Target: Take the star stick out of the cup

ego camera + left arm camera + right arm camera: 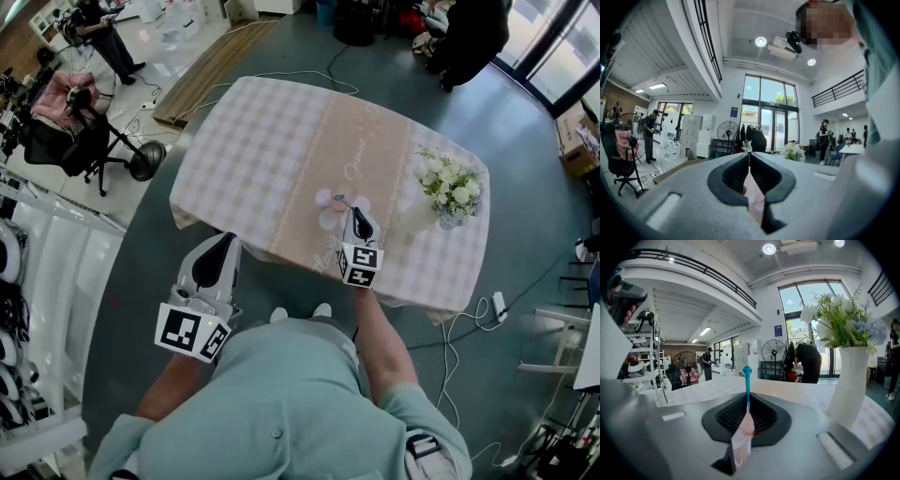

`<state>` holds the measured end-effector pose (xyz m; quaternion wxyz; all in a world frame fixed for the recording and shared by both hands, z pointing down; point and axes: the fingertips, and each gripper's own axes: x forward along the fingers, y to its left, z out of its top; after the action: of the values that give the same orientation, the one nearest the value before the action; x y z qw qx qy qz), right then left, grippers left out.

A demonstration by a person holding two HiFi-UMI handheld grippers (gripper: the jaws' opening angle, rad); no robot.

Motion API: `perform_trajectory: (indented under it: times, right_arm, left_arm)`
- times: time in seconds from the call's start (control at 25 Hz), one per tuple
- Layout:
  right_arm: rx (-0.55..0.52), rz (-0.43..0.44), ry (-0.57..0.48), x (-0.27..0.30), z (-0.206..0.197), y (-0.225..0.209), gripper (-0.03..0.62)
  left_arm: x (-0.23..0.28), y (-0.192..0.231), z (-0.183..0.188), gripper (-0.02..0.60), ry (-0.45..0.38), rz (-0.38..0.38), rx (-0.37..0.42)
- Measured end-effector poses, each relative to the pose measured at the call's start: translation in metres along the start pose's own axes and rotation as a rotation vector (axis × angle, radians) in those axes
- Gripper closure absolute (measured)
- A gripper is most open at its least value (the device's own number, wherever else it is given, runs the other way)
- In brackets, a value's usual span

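Note:
A pale pink cup (328, 212) stands on the tablecloth near the table's front edge, and a thin blue star stick (341, 200) rises out of it. My right gripper (353, 213) reaches in from the near side, just right of the cup. In the right gripper view the right gripper (747, 401) is shut on the stick (747, 385). The stick's round blue end (747, 370) pokes up past the tips, and its star end is hidden. My left gripper (228, 240) hangs off the table at the front left, and the left gripper (749, 157) is shut on nothing.
A white vase of flowers (452, 192) stands close to the right of the cup and looms as a vase (848, 380) in the right gripper view. The checked table (253, 150) has cables and a power strip (500, 305) on the floor beside it. People stand far behind.

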<state>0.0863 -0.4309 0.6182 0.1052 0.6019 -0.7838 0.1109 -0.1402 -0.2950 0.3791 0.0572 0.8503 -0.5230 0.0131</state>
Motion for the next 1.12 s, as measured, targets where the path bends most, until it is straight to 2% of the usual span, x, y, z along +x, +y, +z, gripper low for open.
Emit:
perform_trajectory:
  times: [1.12]
  right_arm:
    - [-0.013, -0.001, -0.015, -0.007, 0.012, 0.000, 0.583]
  left_arm:
    - [0.004, 0.001, -0.005, 0.571, 0.000, -0.032, -0.009]
